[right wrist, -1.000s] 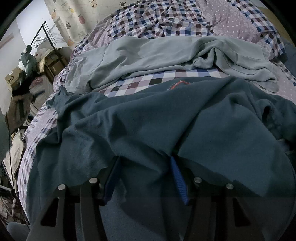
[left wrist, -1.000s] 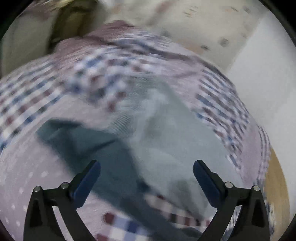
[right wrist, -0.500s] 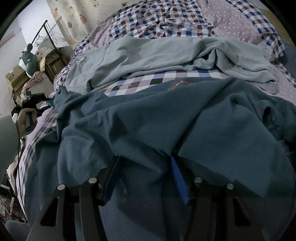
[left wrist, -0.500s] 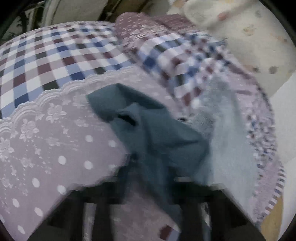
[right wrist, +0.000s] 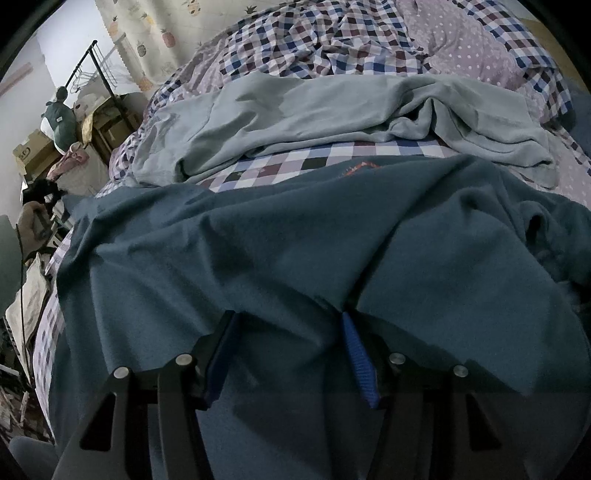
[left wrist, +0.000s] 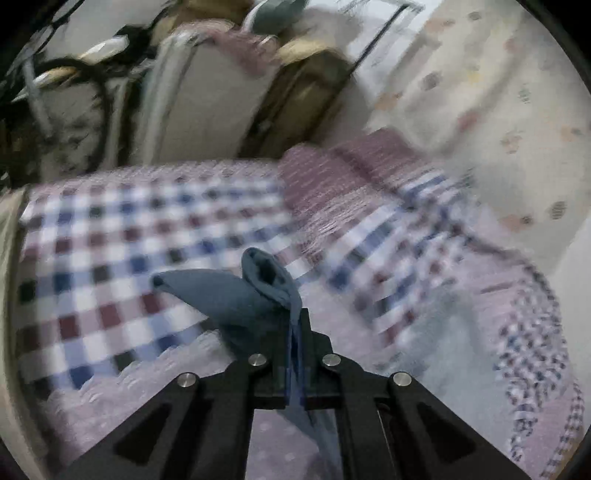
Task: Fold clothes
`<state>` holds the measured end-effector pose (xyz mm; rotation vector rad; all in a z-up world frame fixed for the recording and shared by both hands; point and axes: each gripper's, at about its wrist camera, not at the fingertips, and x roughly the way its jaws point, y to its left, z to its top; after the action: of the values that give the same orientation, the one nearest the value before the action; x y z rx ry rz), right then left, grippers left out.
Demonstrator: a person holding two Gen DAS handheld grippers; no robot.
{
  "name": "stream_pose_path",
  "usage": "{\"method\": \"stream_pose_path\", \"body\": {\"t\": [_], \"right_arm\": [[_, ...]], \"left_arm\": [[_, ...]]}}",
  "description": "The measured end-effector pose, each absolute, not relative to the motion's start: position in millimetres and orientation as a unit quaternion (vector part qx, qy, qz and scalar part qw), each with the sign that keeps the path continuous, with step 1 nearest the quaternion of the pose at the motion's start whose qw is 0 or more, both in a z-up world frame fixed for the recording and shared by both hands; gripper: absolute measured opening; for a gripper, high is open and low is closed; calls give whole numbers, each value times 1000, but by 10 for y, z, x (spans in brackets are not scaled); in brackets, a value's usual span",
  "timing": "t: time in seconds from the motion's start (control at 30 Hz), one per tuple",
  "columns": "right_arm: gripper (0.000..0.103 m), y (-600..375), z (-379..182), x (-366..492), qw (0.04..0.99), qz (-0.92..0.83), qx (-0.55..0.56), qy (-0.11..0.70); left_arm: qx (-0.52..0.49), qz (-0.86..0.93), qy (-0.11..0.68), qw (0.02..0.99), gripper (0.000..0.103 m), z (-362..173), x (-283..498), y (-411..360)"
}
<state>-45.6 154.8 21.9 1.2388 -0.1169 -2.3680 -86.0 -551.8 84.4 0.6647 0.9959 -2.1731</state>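
Observation:
A dark blue garment [right wrist: 295, 240] lies spread over the near half of the checked bed cover [right wrist: 332, 48]. My left gripper [left wrist: 293, 325] is shut on one corner of it, and the pinched cloth [left wrist: 221, 295] sticks up and out past the fingertips, above the bed. My right gripper [right wrist: 288, 317] rests on the garment with its jaws standing apart. Blue cloth lies between them and drapes over the fingertips, and the ribbed inner pads [right wrist: 358, 358] show bare. A light grey-green garment [right wrist: 332, 110] lies crumpled across the bed behind the blue one.
A hand [right wrist: 33, 221] shows at the bed's left edge. Beyond that edge stand a clothes rack [right wrist: 92, 62], boxes [right wrist: 33, 147] and bags. A pineapple-print curtain [right wrist: 155, 33] hangs behind the bed. In the left wrist view, furniture [left wrist: 207, 99] stands past the mattress edge.
My left gripper went from wide open over the clothes to shut on a corner of the blue garment, then swung out with it towards the bed's edge. The right gripper has not moved.

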Motion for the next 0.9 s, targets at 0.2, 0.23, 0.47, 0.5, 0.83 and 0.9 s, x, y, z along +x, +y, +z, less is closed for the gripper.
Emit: {"method": "stream_pose_path", "body": {"t": [0.2, 0.23, 0.47, 0.5, 0.83, 0.9], "right_arm": [[61, 1561, 222, -454, 232, -860, 452, -44], [61, 1564, 224, -454, 232, -860, 453, -45], [61, 1591, 289, -445, 236, -855, 458, -54], [61, 1627, 333, -440, 240, -856, 453, -64], [61, 2210, 701, -418, 220, -874, 403, -156], [61, 2366, 724, -435, 208, -874, 400, -180]], "left_arm": [[324, -795, 407, 312, 36, 520, -719, -5419], [318, -806, 399, 300, 57, 573, -665, -5337], [350, -886, 293, 79, 78, 1145, -889, -4094], [358, -892, 273, 40, 78, 1226, -949, -3870], [494, -839, -5, -226, 78, 761, -1155, -840], [511, -825, -56, -234, 78, 580, -1124, -466]]}}
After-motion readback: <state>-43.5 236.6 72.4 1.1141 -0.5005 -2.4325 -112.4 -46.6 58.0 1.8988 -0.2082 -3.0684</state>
